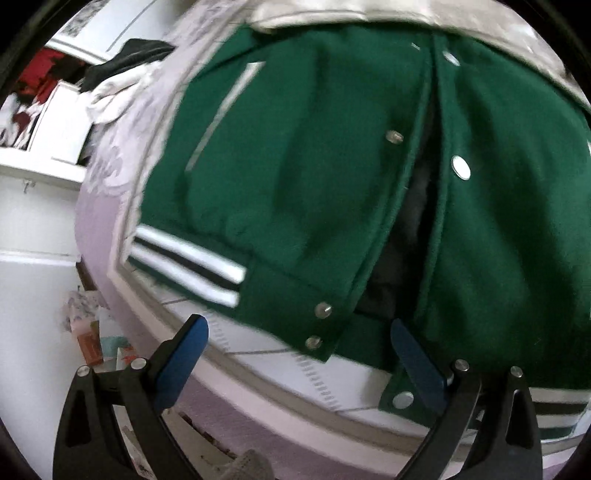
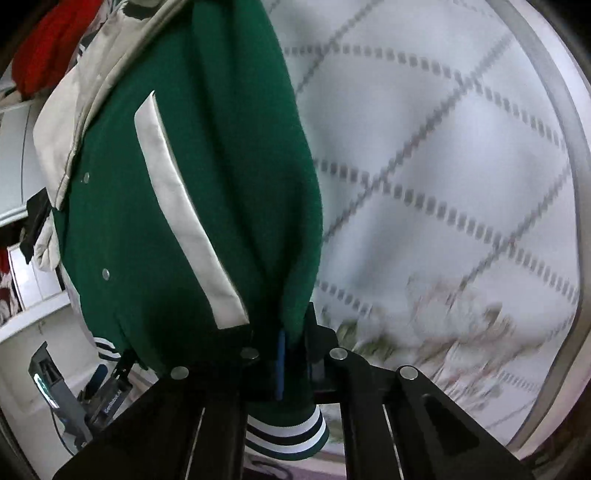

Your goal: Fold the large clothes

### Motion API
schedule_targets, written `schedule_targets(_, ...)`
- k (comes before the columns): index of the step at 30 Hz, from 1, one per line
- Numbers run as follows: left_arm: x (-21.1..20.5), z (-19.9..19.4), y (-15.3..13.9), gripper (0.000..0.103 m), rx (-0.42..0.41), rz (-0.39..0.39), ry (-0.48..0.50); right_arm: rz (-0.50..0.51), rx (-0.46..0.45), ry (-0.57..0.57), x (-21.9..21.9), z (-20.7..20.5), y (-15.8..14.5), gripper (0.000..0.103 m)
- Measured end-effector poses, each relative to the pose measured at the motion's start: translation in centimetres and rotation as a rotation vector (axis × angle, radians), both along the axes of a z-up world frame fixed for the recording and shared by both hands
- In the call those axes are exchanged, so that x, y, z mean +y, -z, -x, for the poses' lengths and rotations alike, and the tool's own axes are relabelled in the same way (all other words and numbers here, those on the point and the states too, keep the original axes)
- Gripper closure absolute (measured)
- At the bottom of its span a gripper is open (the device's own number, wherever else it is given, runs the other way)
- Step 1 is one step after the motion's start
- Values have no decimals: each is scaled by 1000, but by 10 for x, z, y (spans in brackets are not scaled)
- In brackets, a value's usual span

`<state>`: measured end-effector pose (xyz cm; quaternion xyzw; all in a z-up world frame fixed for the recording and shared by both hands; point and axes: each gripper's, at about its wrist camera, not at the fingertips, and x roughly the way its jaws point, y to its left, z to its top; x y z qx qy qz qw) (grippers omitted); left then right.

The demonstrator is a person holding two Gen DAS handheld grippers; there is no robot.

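Left wrist view, nearest the camera: the left gripper (image 1: 297,334) stands with its two blue-padded fingers (image 1: 184,354) spread wide at 7 and 5 o'clock, released, nothing pressed between them; a green varsity jacket (image 1: 295,166) lies just past the tips, filling the view from the centre to 3 o'clock, spread on a quilted white mattress (image 1: 295,373); its front hangs open along a line of silver snaps (image 1: 460,167), dark lining showing in the gap; a striped green, white and black hem band (image 1: 188,266) sits at 8 o'clock; a cream sleeve (image 1: 314,14) crosses at 12 o'clock; farther off at 10 o'clock a heap of dark and pale clothes (image 1: 122,70) rests on the bed.

Right wrist view: the right gripper (image 2: 284,354) is clenched on the jacket's green cloth at 6 o'clock, the striped band (image 2: 288,435) bunched below the jaws; the jacket rises from the grip toward 11 o'clock, a cream pocket welt (image 2: 184,229) slanting across it; the mattress spreads beyond from 1 to 4 o'clock.
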<state>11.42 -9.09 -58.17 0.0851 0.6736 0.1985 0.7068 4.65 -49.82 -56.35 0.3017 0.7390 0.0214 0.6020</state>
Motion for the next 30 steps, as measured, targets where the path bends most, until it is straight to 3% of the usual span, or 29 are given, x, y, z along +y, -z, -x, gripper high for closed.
schedule_targets(4,49,34,-27,1,-25,-48,-82,-83,91,-24,17,43,4,97)
schedule_targets(6,70,48,-34,1,-26,-61,-123,-144,164,-44,29,57,21,95)
schedule_targets(8,89,60,-37,1,-22,-48,-173,-133,180,-84,33,63,13,85)
schedule_targets(9,95,66,-37,1,-17,-36,-198,-110,159,-111,33,63,4,73)
schedule_targets(10,102,71,-35,1,-22,-10,-225,-74,136,-138,33,62,-6,55)
schedule_targets(12,105,77,-31,2,-40,61,-265,-25,85,-158,27,54,-28,37)
schedule_targets(16,98,73,1,4,-70,355,-291,6,56,-156,7,37,-45,37)
schedule_targets(18,90,68,19,4,-44,405,-279,29,53,-167,15,21,-39,37)
schedule_targets(19,83,64,31,16,-36,431,-255,40,52,-164,29,6,-32,37)
schedule_targets(20,80,62,37,32,-29,420,-238,52,51,-159,13,-8,-25,37)
schedule_targets(21,75,60,41,66,-27,430,-212,65,53,-152,10,-12,-24,37)
schedule_targets(22,69,59,40,80,-49,469,-186,72,53,-146,19,-17,-9,37)
schedule_targets(23,65,59,36,85,-61,437,-166,78,54,-130,18,-18,-5,37)
schedule_targets(24,60,59,29,102,-84,424,-138,80,55,-120,16,-19,-5,37)
schedule_targets(27,57,60,-8,103,-176,341,-69,92,58,-106,16,-18,-3,37)
schedule_targets(30,79,54,-35,103,-242,290,-90,88,63,-120,34,-22,10,37)
